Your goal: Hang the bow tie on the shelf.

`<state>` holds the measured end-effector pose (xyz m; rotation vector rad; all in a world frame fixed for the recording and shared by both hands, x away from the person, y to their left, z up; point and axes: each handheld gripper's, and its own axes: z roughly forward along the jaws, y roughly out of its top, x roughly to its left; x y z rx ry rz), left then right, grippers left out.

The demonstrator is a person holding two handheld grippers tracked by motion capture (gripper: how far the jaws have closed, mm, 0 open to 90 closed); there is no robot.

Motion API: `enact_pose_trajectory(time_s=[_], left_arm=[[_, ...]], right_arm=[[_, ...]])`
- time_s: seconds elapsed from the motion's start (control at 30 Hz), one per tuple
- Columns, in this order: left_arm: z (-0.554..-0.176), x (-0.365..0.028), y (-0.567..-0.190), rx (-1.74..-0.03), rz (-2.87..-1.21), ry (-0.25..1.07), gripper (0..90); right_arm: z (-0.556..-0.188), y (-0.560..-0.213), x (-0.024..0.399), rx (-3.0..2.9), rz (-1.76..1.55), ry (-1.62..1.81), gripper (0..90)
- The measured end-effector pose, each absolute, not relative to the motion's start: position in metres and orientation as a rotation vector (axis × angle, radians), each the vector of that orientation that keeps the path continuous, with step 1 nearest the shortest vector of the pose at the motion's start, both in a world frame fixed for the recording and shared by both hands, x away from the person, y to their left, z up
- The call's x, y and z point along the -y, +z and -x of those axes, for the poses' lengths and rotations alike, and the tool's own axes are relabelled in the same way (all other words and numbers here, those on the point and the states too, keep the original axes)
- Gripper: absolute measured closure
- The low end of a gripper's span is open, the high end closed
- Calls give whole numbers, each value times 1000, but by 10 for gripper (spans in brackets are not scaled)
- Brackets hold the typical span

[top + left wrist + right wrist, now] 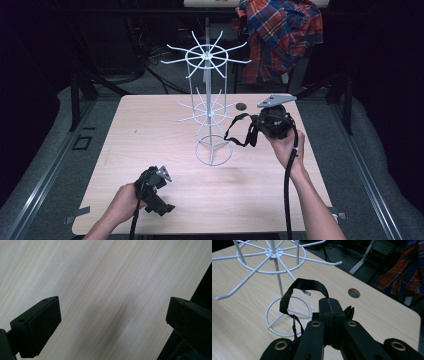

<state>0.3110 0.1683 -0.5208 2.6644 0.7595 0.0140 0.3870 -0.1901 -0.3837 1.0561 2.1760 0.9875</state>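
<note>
A white wire hook rack [206, 75] stands upright at the middle back of the wooden table [145, 135]; its two tiers of hooks carry nothing. My right gripper [259, 125] hovers just right of the rack, shut on a black strap [239, 134] that droops in a loop toward the rack's base ring. In the right gripper view the strap [305, 283] arches up out of the shut gripper [329, 303], in front of the rack [273, 257]. My left gripper [159, 200] is low over the table's front left, open, with bare wood between its jaws [113, 305].
A plaid shirt [280, 35] hangs over a chair behind the table's far right corner. A round cable hole [241, 106] sits in the tabletop right of the rack, also seen as a cable hole [354, 293] in the right gripper view. Dark floor and metal rails flank the table.
</note>
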Motion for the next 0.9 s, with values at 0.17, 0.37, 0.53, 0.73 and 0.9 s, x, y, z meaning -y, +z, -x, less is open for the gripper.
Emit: enact_pose_trajectory(time_s=[0.17,0.37,0.53,0.73,0.9], left_arm=[[-311,-169,-521,-761,-2664,15,1],[-311,-169,-521,-759,-2664,14,1],[-311,-169,-521,-759,-2664,15,1],[-310,-169,-521,-762,-2666,18,1],[-311,-169,-521,-761,-2667,15,1]], right_arm=[[-396,-394,189,-2199,-1103,994,900],[-403,-410,184,-2234,-1137,1012,900],[-404,-417,179,-2262,-1141,1020,900],[-404,-425,170,-2291,-1131,1010,900],[-405,-428,167,-2304,-1119,1012,900]])
